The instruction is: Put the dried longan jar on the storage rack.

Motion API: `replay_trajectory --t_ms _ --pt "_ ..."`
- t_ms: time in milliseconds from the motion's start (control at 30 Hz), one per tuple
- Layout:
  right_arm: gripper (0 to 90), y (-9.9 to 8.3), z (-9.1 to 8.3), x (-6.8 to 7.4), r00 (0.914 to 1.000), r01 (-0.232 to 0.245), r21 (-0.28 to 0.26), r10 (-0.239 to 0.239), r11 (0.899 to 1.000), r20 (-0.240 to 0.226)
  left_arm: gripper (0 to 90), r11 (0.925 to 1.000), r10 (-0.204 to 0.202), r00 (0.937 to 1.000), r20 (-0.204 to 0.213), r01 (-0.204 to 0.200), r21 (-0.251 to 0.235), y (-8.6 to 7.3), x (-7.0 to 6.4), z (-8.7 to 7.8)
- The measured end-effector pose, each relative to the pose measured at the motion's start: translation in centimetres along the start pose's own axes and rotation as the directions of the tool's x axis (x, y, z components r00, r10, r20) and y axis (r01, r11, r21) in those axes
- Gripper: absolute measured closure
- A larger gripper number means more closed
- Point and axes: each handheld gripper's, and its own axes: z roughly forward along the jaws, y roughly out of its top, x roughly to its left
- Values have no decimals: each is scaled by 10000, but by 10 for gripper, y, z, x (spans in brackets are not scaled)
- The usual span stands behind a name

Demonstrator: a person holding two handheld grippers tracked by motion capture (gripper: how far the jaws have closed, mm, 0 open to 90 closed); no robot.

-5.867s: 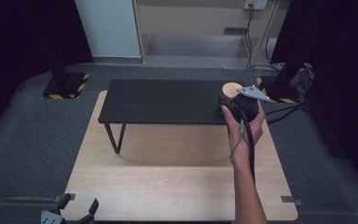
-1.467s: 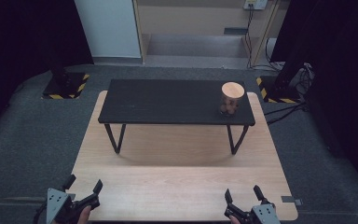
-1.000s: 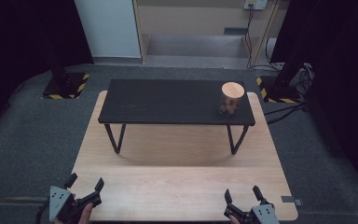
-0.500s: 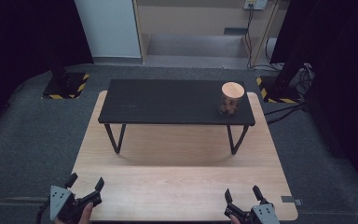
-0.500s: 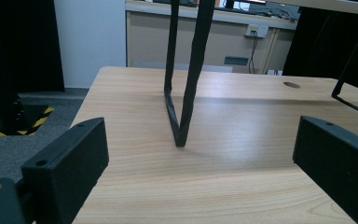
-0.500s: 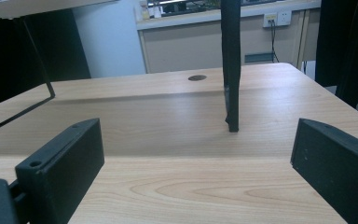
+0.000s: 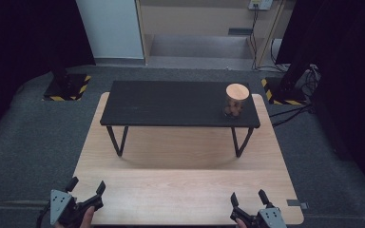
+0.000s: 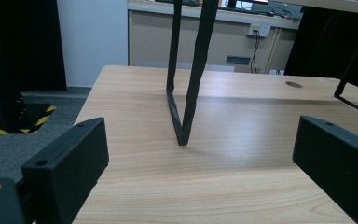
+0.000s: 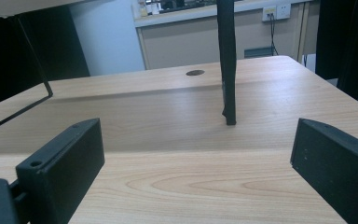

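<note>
The left gripper [image 7: 85, 187] sat at the near left corner of the wooden board [image 7: 180, 190], jaws spread wide and holding nothing; the right gripper [image 7: 248, 197] sat near the board's near right corner, likewise spread and empty. Both were well apart from the jar [image 7: 236, 100], which stood upright with its round wooden lid on, at the right end of the black bench [image 7: 171, 102], near that bench's front right corner. The high view took in grippers, board, bench and jar together, and showed dark lumps inside the jar, too small to identify. The left gripper view [image 8: 196, 177] looked low along the board between its two black jaws to the bench's left leg [image 8: 191, 79], a thin bent black rod planted on the wood, with a cable hole [image 8: 293, 84] farther back; neither jar nor bench top appeared there. The right gripper view [image 9: 196, 172] showed the right leg [image 9: 227, 65] standing on the board and a similar hole [image 9: 195, 73] behind it. Compared with about six seconds earlier, when the right hand reached across with its gripper at the jar, that arm had drawn back to the near edge, and the jar stood alone in the same spot. Over the last second and a half, both grippers had barely shifted.
</note>
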Motion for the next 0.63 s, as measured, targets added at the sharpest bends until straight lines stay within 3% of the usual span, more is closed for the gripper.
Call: replay_trajectory --t_ms 367,467,633 --pt "31 0 3 -1 10000 -81 -25 81 10000 19 22 9999 -40 10000 -50 39 -138 -1 1 -4" --pt "28 2 3 -3 9995 -292 -97 291 9995 -80 22 9997 -66 10000 7 66 -228 0 2 -6" --pt "18 22 2 -3 9988 -250 -509 228 9984 -437 19 9990 -62 10000 14 63 -432 4 0 -13"
